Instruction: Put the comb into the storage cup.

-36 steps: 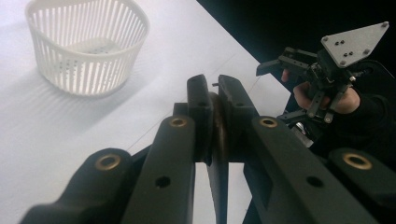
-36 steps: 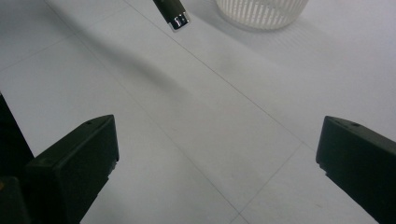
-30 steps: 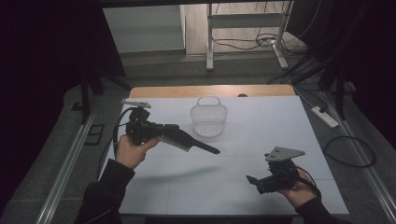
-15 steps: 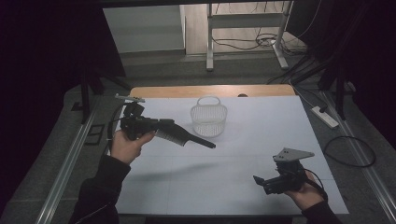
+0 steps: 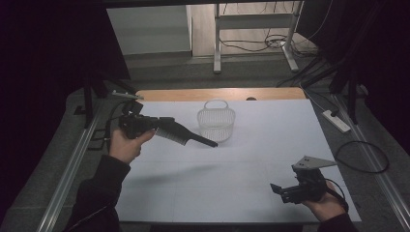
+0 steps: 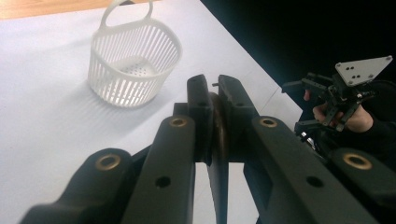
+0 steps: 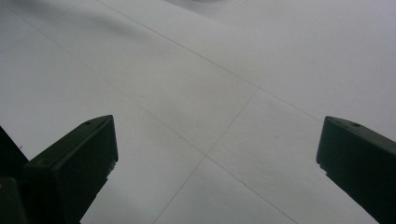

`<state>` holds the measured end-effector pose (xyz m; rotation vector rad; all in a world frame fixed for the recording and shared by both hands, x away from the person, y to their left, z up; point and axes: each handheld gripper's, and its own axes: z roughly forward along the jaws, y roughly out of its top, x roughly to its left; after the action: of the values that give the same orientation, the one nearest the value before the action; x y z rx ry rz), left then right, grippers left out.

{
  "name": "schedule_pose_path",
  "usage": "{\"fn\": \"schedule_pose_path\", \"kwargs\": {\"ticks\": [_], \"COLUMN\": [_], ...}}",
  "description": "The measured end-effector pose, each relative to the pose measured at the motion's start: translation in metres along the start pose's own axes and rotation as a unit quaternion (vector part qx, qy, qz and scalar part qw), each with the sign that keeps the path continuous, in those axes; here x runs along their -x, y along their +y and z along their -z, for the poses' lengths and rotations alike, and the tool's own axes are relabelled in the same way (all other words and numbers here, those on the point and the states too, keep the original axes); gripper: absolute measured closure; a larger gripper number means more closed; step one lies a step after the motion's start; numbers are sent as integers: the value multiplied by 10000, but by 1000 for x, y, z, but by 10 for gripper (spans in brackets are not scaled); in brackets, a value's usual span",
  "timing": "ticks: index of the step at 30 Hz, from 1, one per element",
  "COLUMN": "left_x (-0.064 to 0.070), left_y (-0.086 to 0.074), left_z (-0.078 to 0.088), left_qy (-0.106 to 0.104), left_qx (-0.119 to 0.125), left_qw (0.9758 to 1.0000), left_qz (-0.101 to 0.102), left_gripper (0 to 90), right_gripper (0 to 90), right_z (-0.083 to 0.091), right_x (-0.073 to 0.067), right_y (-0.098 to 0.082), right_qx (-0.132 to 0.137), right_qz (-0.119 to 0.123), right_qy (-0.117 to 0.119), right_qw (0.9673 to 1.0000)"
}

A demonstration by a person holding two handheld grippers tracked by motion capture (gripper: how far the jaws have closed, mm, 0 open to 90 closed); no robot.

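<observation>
Left tool [image 5: 159, 126] has carried the black plastic comb [image 5: 186, 135] up and toward 10 o'clock since the earlier frames; comb tip now sits just short of the basket instead of further down the sheet. Right tool [image 5: 279, 190] has drifted toward 5 o'clock, closer to the near-right corner of the tabletop [image 5: 270, 145].

Current state:
- Left tool [image 6: 212, 88]: clamped on the comb, pads tight on the toothed end, handle sticking out toward 4 o'clock in the high view. In the left gripper view the comb runs edge-on between the jaws.
- Right tool [image 7: 217, 154]: jaws wide, nothing between them, just bare white sheet below.
- White slotted plastic basket with loop handle [image 5: 216, 123]: upright at about 12 o'clock of table centre, near the far wooden edge. Looks empty [image 6: 135, 70].
- Comb is in the air, its tip just beside the basket's near rim at roughly 7 o'clock of it, not touching as far as I can tell.

Step, as I read it: transport phase, comb picked and heading for the basket. Not yet over the opening.

Next move needs: lift the comb clear of the rim, swing the handle end over the opening, tip it down so the long handle goes in first, then release. The comb is longer than the basket is wide, so a flat drop would likely bridge the rim or tip the light basket. Right tool is free to steady the basket if needed.
</observation>
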<state>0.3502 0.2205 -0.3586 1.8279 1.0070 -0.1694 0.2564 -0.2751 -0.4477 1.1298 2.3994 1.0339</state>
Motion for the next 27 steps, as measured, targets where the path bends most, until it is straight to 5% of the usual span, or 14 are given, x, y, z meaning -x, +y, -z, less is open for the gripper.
{"fn": "schedule_pose_path", "kwargs": {"ticks": [18,27], "left_x": [-10,-13], "left_y": [16,22], "left_z": [12,16], "left_qy": [141,216], "left_qx": [76,117], "left_qw": [9998,9996], "left_qz": [116,139], "left_gripper": [837,837], "right_gripper": [0,0], "right_z": [20,25], "right_x": [17,14], "right_y": [-19,-22], "right_qx": [-136,-324], "right_qz": [-567,-509], "right_qy": [-338,-466], "right_qw": [9977,9971]}}
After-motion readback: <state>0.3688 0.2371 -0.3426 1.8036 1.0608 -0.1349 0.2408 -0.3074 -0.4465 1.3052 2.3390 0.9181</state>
